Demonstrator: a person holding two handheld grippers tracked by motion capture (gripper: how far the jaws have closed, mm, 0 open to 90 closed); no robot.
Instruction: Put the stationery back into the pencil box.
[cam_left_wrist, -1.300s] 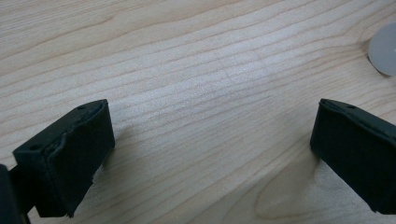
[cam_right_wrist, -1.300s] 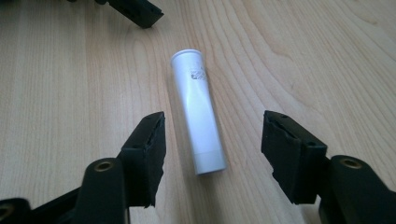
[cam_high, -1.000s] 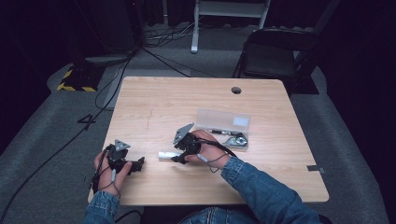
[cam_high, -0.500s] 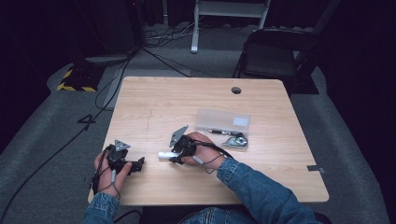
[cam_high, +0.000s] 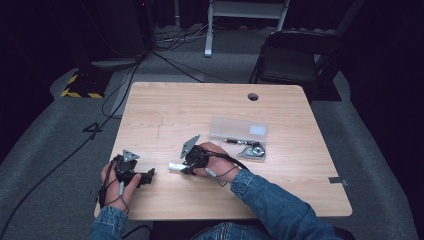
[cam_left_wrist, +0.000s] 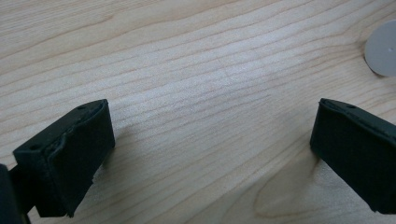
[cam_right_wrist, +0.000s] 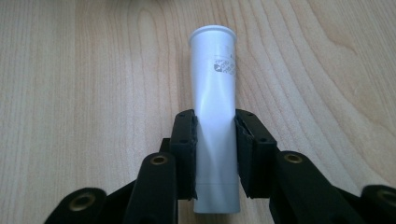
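A white tube lies flat along the wooden table, and my right gripper is shut on its middle, one jaw on each side. In the high view this right gripper sits near the table's front centre, with the white tube sticking out to its left. My left gripper rests at the front left, pointing right toward the tube. In its own view the left gripper stands wide open over bare wood, and a pale round disc shows at the top right edge.
A clear plastic case lies open to the right of my right hand, with a pen and a small metal object at its front. A cable hole is at the table's back. A black chair stands behind the table.
My right gripper has slid a little to the left with the white tube in it. The left gripper has stayed where it was.
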